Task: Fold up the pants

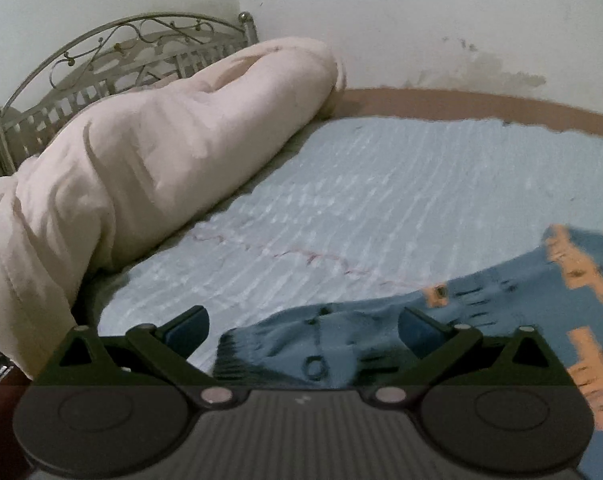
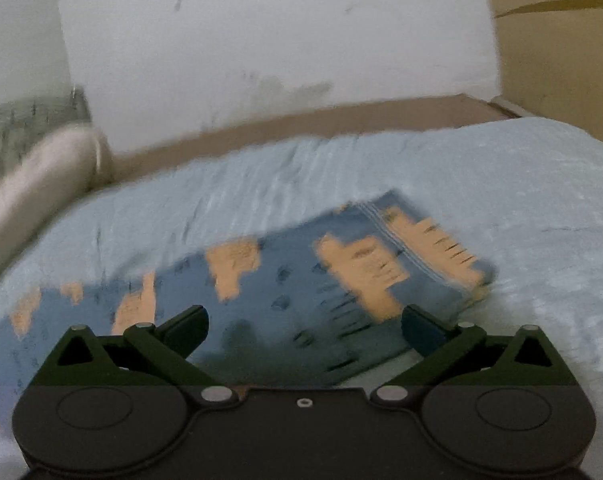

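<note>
The pants (image 1: 501,320) are blue with orange patches and dark marks, and lie flat on the light blue bedspread (image 1: 381,200). In the left wrist view the ribbed waistband end sits between the fingers of my left gripper (image 1: 303,330), which is open and just above it. In the right wrist view the pants (image 2: 301,280) stretch from lower left to a hem at the right. My right gripper (image 2: 303,330) is open over the pants' near edge. This view is blurred.
A rolled pink blanket (image 1: 141,184) lies at the left along a metal headboard (image 1: 113,60). A white wall with a brown band (image 1: 461,104) runs behind the bed. A brown cupboard side (image 2: 561,60) stands at the far right.
</note>
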Action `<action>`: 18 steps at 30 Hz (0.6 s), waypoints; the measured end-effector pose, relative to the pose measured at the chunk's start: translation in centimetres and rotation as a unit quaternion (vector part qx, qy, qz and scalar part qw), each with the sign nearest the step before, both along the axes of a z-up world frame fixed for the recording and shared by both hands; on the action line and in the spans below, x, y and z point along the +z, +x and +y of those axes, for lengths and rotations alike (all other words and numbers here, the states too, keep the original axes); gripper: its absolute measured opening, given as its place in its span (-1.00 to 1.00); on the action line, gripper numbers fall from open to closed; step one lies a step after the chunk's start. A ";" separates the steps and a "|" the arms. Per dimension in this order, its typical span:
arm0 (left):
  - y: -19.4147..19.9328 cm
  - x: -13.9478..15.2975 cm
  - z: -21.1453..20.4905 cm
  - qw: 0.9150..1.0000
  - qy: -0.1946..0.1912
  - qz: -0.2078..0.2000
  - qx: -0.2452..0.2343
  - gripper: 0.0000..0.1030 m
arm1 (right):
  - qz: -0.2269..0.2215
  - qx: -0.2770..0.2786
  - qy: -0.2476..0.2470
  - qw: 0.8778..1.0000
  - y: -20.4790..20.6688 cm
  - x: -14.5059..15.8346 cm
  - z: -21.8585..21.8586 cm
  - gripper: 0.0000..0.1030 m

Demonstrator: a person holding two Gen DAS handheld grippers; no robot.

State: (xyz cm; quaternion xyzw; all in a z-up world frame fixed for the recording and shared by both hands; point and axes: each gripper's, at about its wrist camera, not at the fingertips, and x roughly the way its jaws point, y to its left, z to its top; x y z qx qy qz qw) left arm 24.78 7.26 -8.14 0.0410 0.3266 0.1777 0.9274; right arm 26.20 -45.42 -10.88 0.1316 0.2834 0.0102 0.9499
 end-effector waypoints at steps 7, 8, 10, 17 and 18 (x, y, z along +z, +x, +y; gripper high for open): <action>-0.5 1.7 -5.4 0.995 -0.062 -0.013 -0.082 0.99 | 0.020 -0.070 0.113 0.991 -1.1 -1.0 -6.6 0.99; -0.4 1.8 -6.4 0.992 -0.073 -0.014 -0.101 0.99 | 0.024 -0.069 0.133 0.988 -1.0 -1.3 -7.1 0.99; -0.1 1.7 -8.6 0.985 -0.095 -0.012 -0.142 0.99 | 0.029 -0.066 0.156 0.985 -0.6 -1.8 -7.6 0.99; 0.8 -0.1 -16.0 0.963 -0.120 0.015 -0.240 0.99 | 0.025 -0.072 0.219 0.973 2.0 -2.6 -8.4 0.87; 1.1 -0.6 -16.7 0.964 -0.111 0.026 -0.242 0.99 | 0.024 -0.083 0.229 0.970 2.0 -2.7 -8.6 0.82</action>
